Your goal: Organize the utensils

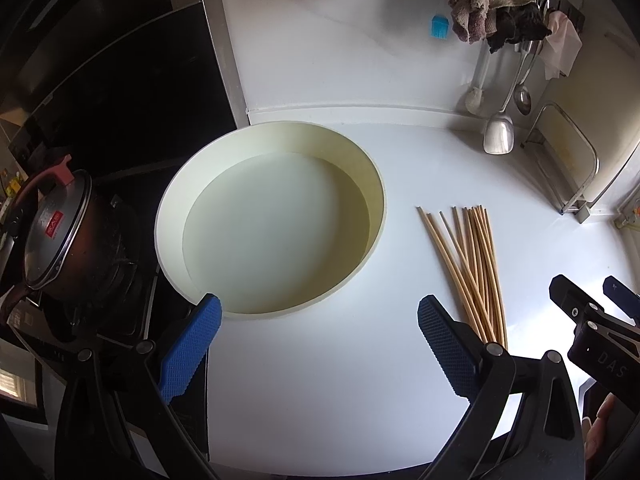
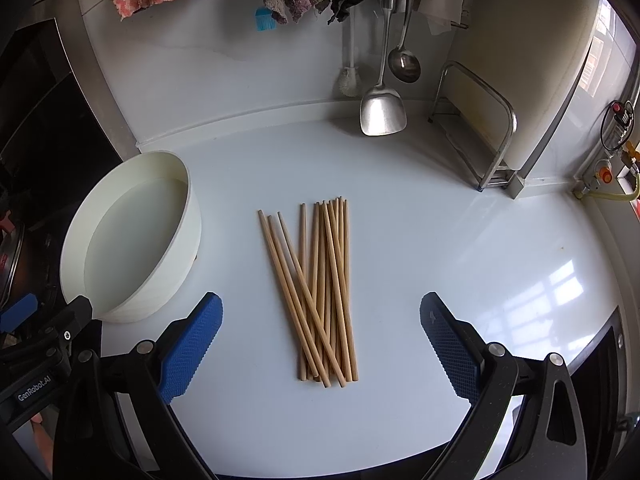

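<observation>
Blue, diamond-textured pads tip both tools, each on black plastic arms low over the white glossy surface (image 2: 440,240). The left hand-held gripper (image 1: 320,344) points forward at the bottom of its frame, jaws spread wide and holding nothing; its left pad (image 1: 192,344) overlaps the near rim of a round, cream, straight-walled bowl (image 1: 172,200), though contact cannot be judged. The right hand-held gripper (image 2: 320,344) is likewise wide open and empty, its pads flanking the near ends of a loose bundle of pale wooden chopsticks (image 2: 324,280), which lies flat at the centre of the right wrist frame, just right of the bowl. The sticks are thin and round, fanned apart at the far ends and crossing near the tool. At the upper right of that frame a metal spatula (image 2: 382,114) and ladle (image 2: 404,64) hang against the wall beside a wire rack (image 2: 496,120). A dark lidded pot (image 1: 60,236) sits at the left edge of the left wrist frame.
</observation>
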A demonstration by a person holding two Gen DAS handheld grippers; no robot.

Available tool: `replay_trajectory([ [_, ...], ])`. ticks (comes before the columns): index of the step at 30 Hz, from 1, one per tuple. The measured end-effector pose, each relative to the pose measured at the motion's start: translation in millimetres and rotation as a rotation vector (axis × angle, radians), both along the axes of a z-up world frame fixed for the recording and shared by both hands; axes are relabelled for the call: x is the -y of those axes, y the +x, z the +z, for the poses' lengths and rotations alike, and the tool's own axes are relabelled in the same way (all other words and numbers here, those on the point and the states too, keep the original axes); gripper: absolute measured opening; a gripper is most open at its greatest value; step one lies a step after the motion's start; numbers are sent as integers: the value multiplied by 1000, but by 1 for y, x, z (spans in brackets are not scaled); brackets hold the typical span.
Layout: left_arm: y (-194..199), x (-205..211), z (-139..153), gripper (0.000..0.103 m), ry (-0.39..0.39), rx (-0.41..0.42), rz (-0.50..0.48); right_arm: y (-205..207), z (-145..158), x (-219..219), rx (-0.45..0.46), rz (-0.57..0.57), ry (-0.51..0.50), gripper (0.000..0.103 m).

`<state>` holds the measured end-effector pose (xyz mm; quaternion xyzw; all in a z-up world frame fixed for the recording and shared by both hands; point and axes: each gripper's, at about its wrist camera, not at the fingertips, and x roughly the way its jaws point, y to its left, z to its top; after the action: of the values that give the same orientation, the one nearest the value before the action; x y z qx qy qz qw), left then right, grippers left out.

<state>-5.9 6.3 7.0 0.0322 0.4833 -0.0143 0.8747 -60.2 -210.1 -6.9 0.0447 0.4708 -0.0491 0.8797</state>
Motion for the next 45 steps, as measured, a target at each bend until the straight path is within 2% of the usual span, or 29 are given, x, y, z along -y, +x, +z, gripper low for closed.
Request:
replay_trajectory([
  [45,-3,-4,-3,97,-2,-4,4,-2,0,-2,0,2,7,95],
])
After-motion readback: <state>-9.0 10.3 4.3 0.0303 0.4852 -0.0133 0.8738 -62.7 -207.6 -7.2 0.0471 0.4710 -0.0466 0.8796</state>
